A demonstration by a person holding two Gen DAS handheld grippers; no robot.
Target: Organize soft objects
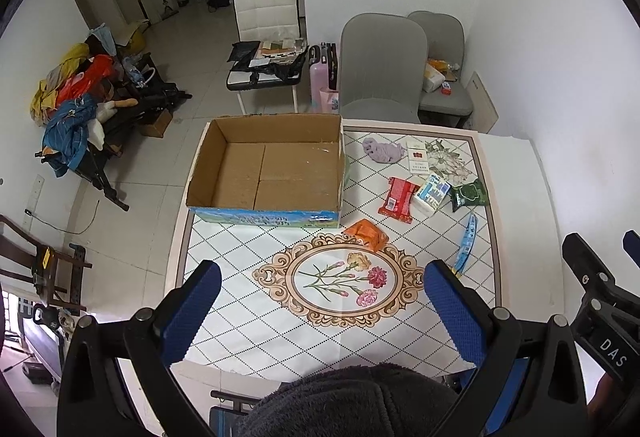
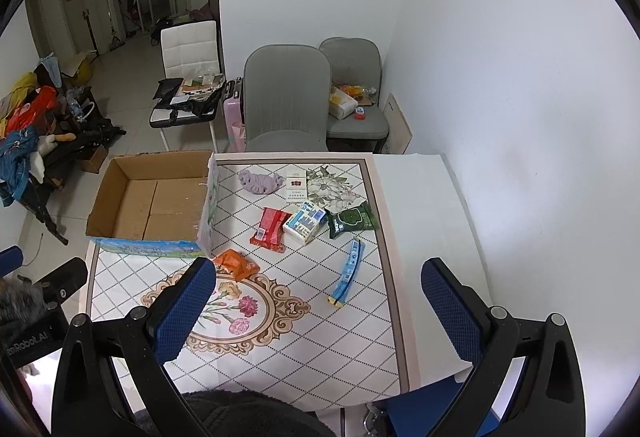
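Right now your soft goods, the lilac cloth point(image 2: 259, 181), red pack point(image 2: 271, 228), white-blue tissue pack point(image 2: 305, 223), green pack point(image 2: 351, 221) and orange pack point(image 2: 236, 264), lie mid-frame on the tablecloth point(image 2: 320, 337), all outside the empty cardboard box point(image 2: 152, 197) at left. Your left gripper point(image 1: 320, 313) and right gripper point(image 2: 320, 309) both hang spread and hold nothing. Beware: the rigid cigarette box point(image 2: 297, 185) touches the cloth, so a careless pinch could drag it along.
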